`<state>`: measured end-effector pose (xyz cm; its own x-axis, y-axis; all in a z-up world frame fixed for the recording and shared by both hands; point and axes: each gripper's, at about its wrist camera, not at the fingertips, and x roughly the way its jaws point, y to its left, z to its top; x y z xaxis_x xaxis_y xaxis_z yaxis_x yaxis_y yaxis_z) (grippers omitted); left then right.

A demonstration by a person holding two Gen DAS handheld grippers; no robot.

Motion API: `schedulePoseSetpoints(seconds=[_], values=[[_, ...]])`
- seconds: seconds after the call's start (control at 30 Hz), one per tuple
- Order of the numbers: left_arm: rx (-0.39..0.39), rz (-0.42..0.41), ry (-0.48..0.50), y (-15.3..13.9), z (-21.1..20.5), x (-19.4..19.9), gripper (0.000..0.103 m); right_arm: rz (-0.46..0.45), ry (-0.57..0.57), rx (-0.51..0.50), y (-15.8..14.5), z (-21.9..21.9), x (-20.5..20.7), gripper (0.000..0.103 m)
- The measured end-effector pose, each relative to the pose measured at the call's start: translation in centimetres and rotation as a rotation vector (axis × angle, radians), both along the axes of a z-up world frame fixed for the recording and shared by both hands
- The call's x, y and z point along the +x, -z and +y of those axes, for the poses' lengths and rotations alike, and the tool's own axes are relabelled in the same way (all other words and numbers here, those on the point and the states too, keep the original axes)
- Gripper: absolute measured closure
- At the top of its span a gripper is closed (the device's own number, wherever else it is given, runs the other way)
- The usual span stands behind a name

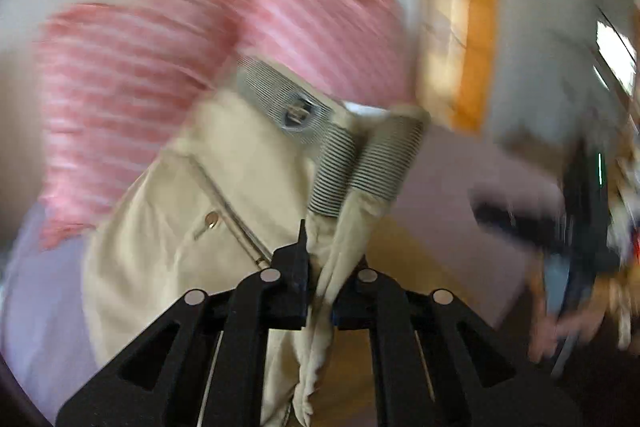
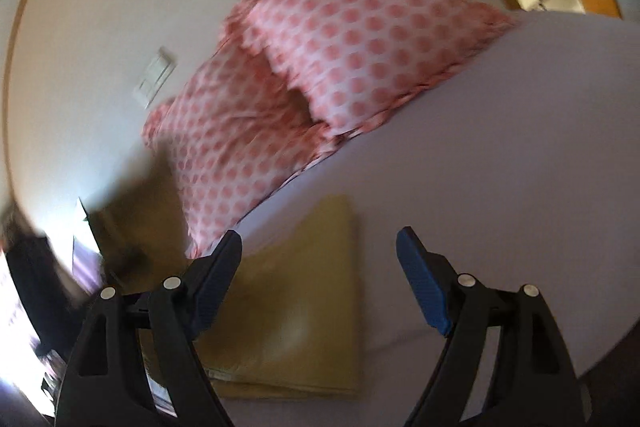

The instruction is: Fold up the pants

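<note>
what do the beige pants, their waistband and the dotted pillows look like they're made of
Beige pants: matte woven cloth, likely cotton twill, with stitched seams and soft folds.
Waistband: ribbed, striped grey knit, probably elastic.
Dotted pillows: thin matte printed fabric with frilled edges, cotton-like; motion blur hides the weave.

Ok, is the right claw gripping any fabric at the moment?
No. The right claw is open, its two blue pads spread apart with nothing between them, above a folded yellow cloth lying on the bed.

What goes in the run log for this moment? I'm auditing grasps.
left tool: shut on beige pants | right tool: open, empty | yellow folded cloth on bed
</note>
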<state>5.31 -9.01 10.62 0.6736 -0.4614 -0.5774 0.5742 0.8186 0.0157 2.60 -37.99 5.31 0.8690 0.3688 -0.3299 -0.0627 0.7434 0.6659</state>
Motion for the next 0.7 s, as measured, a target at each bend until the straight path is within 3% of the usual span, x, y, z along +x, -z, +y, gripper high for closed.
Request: schedulePoseSetpoints(seconds=[0.07, 0.13, 0.2, 0.33, 0.4, 0.43, 0.47, 0.57, 0.6, 0.67, 0.7], values=[[0.123, 0.076, 0.092, 4.6, -3.8, -0.6, 0.096, 0.037, -0.003, 0.040, 0.5, -1.3, 0.3, 0.022], [0.184, 0.046, 0.109, 6.7, -4.9, -1.8, 0.096, 0.081, -0.049, 0.059, 0.9, -1.4, 1.5, 0.022], [0.217, -0.061, 0.124, 7.0, -5.3, -3.9, 0.096, 0.123, -0.094, 0.042, 1.0, -0.7, 3.1, 0.022], [0.248, -0.085, 0.127, 7.6, -6.1, -4.8, 0.094, 0.221, -0.194, -0.027, 1.5, 2.4, 6.9, 0.023], [0.265, -0.078, 0.146, 7.7, -6.2, -5.4, 0.084, 0.271, -0.234, -0.061, 2.1, 3.8, 8.6, 0.030], [0.248, -0.067, 0.159, 7.6, -6.2, -5.6, 0.082, 0.300, -0.250, -0.079, 2.5, 4.4, 9.3, 0.035], [0.217, -0.052, 0.179, 7.0, -5.7, -6.0, 0.072, 0.321, -0.259, -0.088, 2.8, 4.7, 9.8, 0.040], [0.031, 0.025, 0.235, 4.3, -1.4, -7.0, 0.044, 0.329, -0.267, -0.124, 3.0, 5.2, 10.4, 0.045], [-0.029, 0.043, 0.203, 3.4, 0.9, -6.6, 0.033, 0.332, -0.273, -0.127, 3.0, 5.3, 10.4, 0.046], [-0.109, 0.092, 0.063, 2.3, 6.0, -4.3, 0.029, 0.337, -0.307, -0.103, 3.4, 5.3, 10.9, 0.058], [-0.135, 0.129, -0.040, 2.2, 8.9, -2.4, 0.030, 0.334, -0.320, -0.094, 3.4, 5.2, 11.0, 0.058]])
